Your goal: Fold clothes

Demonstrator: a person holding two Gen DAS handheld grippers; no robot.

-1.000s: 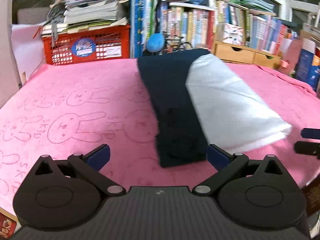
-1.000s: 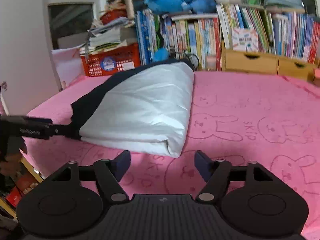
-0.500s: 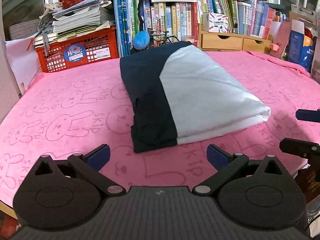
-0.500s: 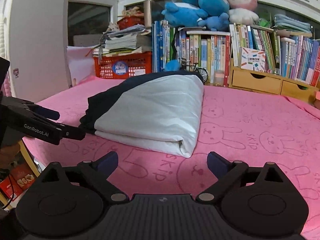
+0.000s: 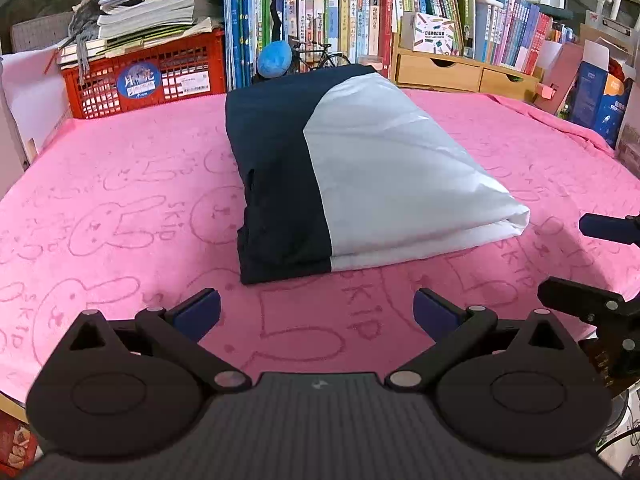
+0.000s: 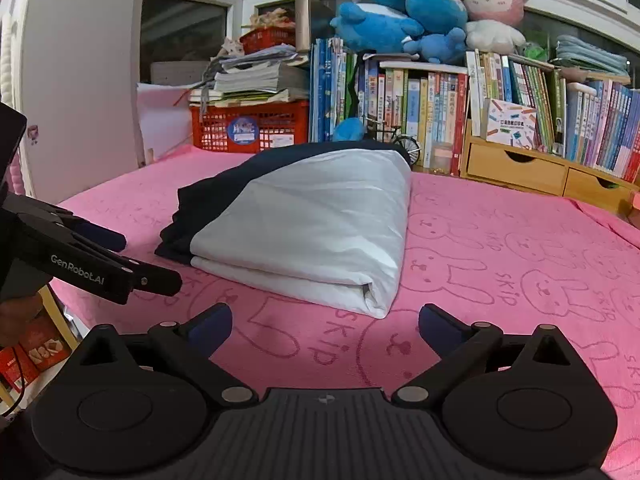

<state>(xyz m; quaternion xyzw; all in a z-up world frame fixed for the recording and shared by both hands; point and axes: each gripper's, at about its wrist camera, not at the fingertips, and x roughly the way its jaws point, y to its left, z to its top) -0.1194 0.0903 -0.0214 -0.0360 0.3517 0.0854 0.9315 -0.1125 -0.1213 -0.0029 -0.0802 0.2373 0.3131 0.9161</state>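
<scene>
My left claw (image 5: 316, 310) is spread wide at the bottom of its frame, nothing between its blue pads (image 5: 198, 311), which hang over the pink towel (image 5: 120, 184) just short of the garment (image 5: 360, 176). My right claw (image 6: 325, 325) is opening, close to its widest, and nothing sits between its pads either; only towel shows in the gap.

The garment lies folded in the middle of both frames, a thick flat bundle resting on the towel, dark navy on its left part and white on its right. In the right wrist view its near white corner (image 6: 374, 304) points toward my right claw, a little apart from it. My left claw shows at the left edge of that view, near the navy end. My right claw shows at the right edge of the left wrist view.

Behind the garment, upper frame, stand a red crate (image 5: 160, 72) and a row of books (image 5: 344, 24).
</scene>
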